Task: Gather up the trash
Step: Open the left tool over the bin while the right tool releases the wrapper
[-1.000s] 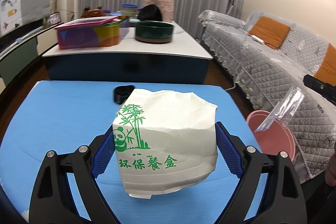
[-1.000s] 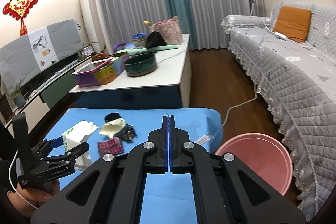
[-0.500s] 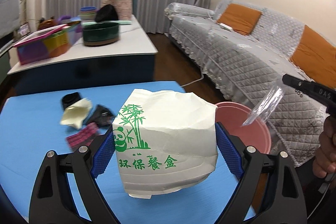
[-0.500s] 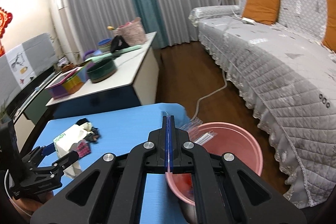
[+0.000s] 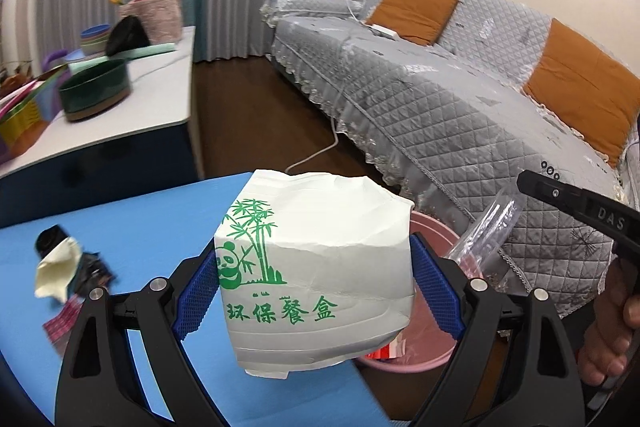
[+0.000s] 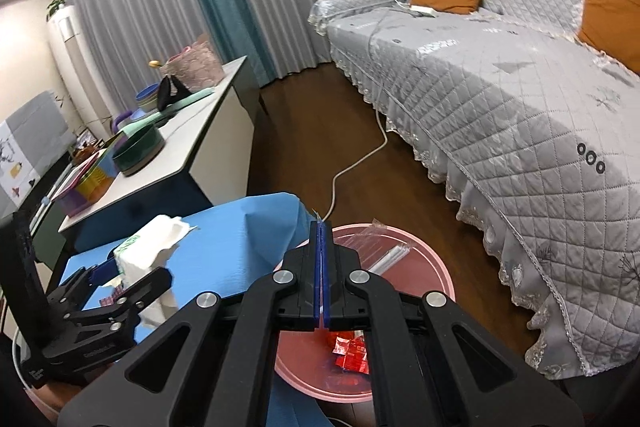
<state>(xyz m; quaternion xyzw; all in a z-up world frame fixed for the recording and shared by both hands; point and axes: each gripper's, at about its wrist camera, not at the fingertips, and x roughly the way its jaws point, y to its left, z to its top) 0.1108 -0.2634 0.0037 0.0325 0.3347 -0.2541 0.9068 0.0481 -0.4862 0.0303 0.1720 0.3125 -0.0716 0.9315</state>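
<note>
My left gripper (image 5: 318, 287) is shut on a white paper meal box (image 5: 316, 259) printed with a green panda and bamboo. It holds the box above the right edge of the blue table (image 5: 140, 227), beside the pink bin (image 5: 434, 227). My right gripper (image 6: 321, 231) is shut on a clear plastic wrapper (image 6: 380, 247) that hangs over the pink bin (image 6: 436, 267). Red wrappers (image 6: 352, 351) lie inside the bin. The left wrist view shows the right gripper (image 5: 526, 183) with the wrapper (image 5: 484, 235) dangling from it. The right wrist view shows the left gripper (image 6: 120, 287) and the box (image 6: 152, 239) at lower left.
A cream crumpled paper (image 5: 56, 271), a black wrapper (image 5: 92, 271) and a checked packet (image 5: 60, 319) lie on the blue table. A grey quilted sofa (image 6: 500, 87) stands right of the bin. A white low table (image 6: 200, 131) with a green bowl (image 6: 138, 151) is behind; a cable (image 6: 360, 163) crosses the floor.
Both grippers have swung to the right. The box has travelled from mid-table to the table's right edge, and the wrapper has moved from over the table to over the pink bin.
</note>
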